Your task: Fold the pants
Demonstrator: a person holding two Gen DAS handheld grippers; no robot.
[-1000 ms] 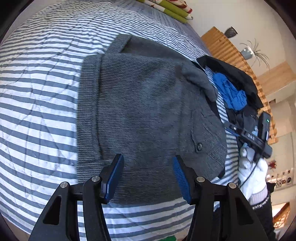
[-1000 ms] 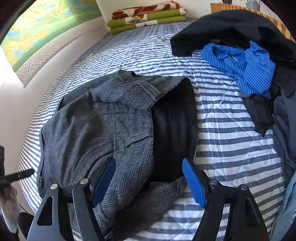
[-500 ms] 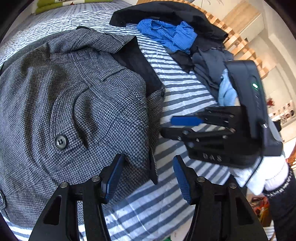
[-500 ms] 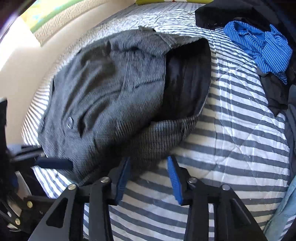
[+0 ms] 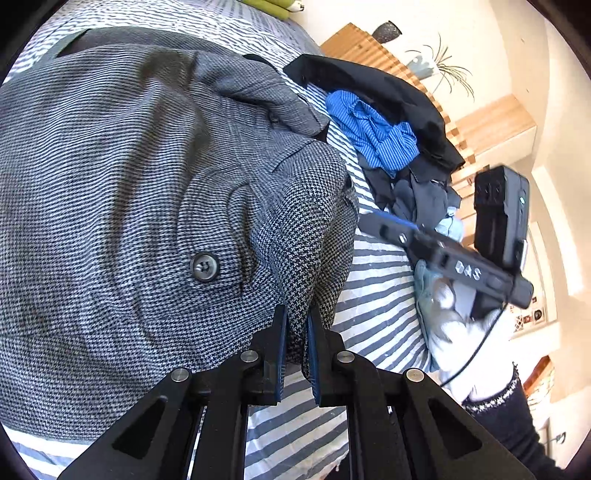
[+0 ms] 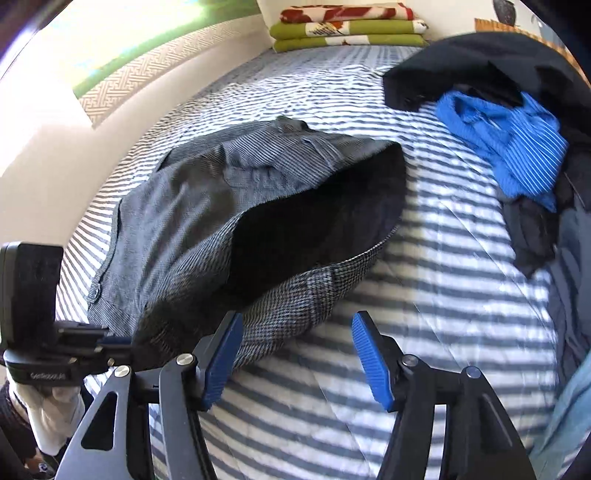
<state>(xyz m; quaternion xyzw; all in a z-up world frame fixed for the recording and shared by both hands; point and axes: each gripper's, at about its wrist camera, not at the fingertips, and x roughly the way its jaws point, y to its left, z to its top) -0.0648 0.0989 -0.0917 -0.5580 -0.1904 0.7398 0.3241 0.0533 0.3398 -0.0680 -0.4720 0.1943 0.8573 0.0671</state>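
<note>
Grey houndstooth pants (image 5: 129, 192) lie folded on the striped bed, a button (image 5: 204, 266) showing on the back pocket. My left gripper (image 5: 295, 332) is shut on the waistband corner and lifts it slightly. In the right wrist view the pants (image 6: 207, 206) gape at the waist, showing the dark lining (image 6: 314, 221). My right gripper (image 6: 295, 350) stands open just in front of the waistband edge, with only striped bedding between its blue pads (image 6: 369, 362). The right gripper (image 5: 399, 230) also appears in the left wrist view, held by a white-gloved hand (image 5: 465, 339).
A pile of clothes sits on the bed's right side: a blue striped shirt (image 6: 509, 144), a black garment (image 6: 480, 62) and dark grey pieces (image 5: 424, 195). Folded green and red blankets (image 6: 347, 29) lie at the far end. A wall (image 6: 48, 125) borders the bed's left.
My left gripper has closed on the pants' waistband corner. My right gripper, nearly shut half a second ago, has opened wide and pulled back from the waistband.
</note>
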